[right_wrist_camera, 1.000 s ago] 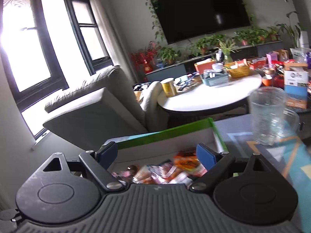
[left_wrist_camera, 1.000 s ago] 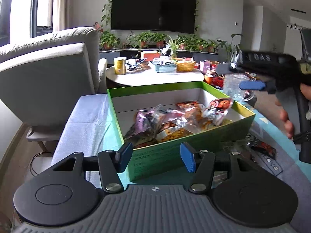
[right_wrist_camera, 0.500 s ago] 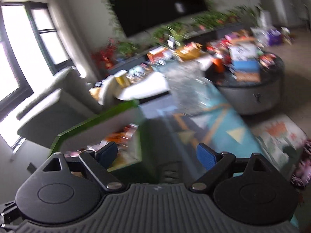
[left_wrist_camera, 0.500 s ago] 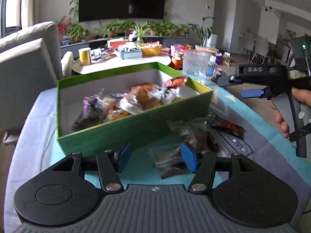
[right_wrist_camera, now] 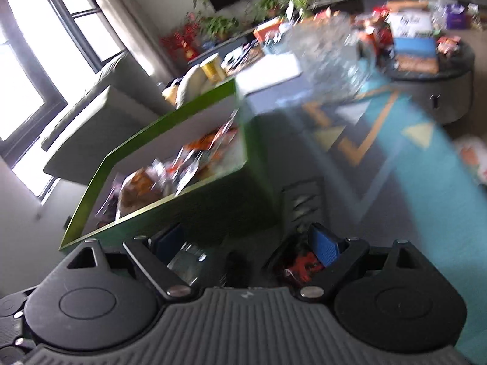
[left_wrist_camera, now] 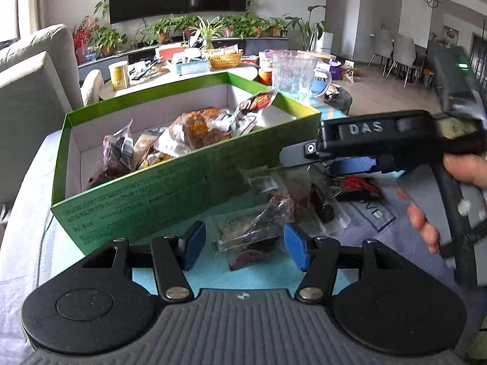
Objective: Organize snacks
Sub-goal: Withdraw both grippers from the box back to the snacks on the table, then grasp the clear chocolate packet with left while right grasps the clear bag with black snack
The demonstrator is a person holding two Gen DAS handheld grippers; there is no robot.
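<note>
Lying on the surface [left_wrist_camera: 411,234] just outside the green box [left_wrist_camera: 170,194], a clear snack packet [left_wrist_camera: 258,228] with dark contents is seen between the blue pads of the left tool [left_wrist_camera: 243,245], closer to the right-hand pad; no pad is seen pressing on it, and the jaws stand apart. A second clear packet [left_wrist_camera: 292,188] sits just beyond it, against the box's near wall. A dark packet with red print [left_wrist_camera: 356,187] lies further right on the surface, under the right tool [left_wrist_camera: 328,164], which is seen side-on in the left wrist view and gripped by a hand [left_wrist_camera: 456,188]. In the blurred right wrist view the red-print packet [right_wrist_camera: 299,266] is found just beside the right-hand pad, and a clear wrapper [right_wrist_camera: 185,260] near the left-hand pad; the right tool's [right_wrist_camera: 246,245] jaws are apart, nothing clamped. The box is open-topped and holds a heap of wrapped snacks [left_wrist_camera: 188,133]; its near corner stands close to both tools. Open patterned cloth is left to the right of the box. A clear glass jug [left_wrist_camera: 293,71] stands beyond the box's far corner. A sofa [left_wrist_camera: 33,82] borders the left side; a cluttered round table [left_wrist_camera: 170,67] sits behind.
</note>
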